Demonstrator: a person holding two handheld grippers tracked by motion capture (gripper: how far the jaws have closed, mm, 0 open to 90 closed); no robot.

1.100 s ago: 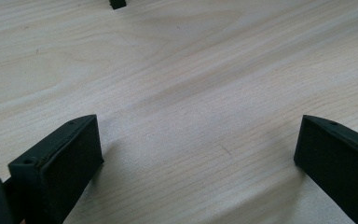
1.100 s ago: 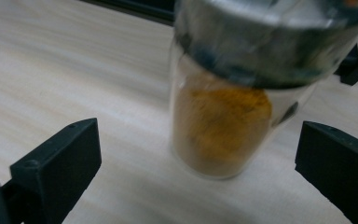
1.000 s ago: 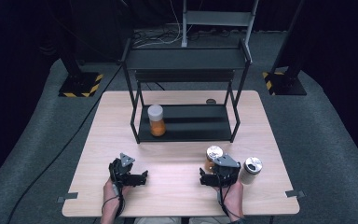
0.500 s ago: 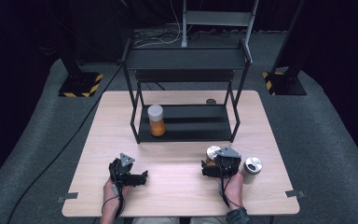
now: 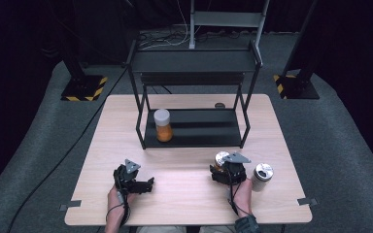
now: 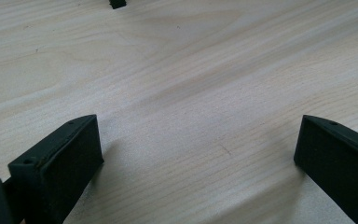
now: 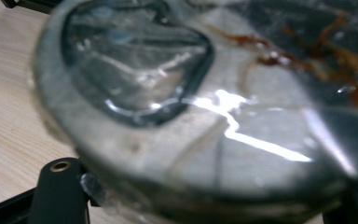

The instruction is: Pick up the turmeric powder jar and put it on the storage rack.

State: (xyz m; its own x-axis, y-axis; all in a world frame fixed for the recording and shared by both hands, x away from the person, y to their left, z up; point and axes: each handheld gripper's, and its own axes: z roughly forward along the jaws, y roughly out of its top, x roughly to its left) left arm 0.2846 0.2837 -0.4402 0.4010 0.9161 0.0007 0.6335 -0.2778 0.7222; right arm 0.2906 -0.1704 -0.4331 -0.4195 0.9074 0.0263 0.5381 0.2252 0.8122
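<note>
Two jars stand at the tabletop's (image 5: 184,204) right front: right gripper (image 5: 226,170) jaws, just closing, clamp the orange-filled, silver-lidded jar (image 5: 220,159), left gripper (image 5: 143,186) jaws gape over bare wood; grasp step done, next likely a steady lift toward the shelf rack (image 5: 194,127).

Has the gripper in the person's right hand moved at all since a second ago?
Yes. The right gripper has slid toward the black shelf rack, away from the silver-lidded jar, and its jaws have just closed on the jar between them.
</note>
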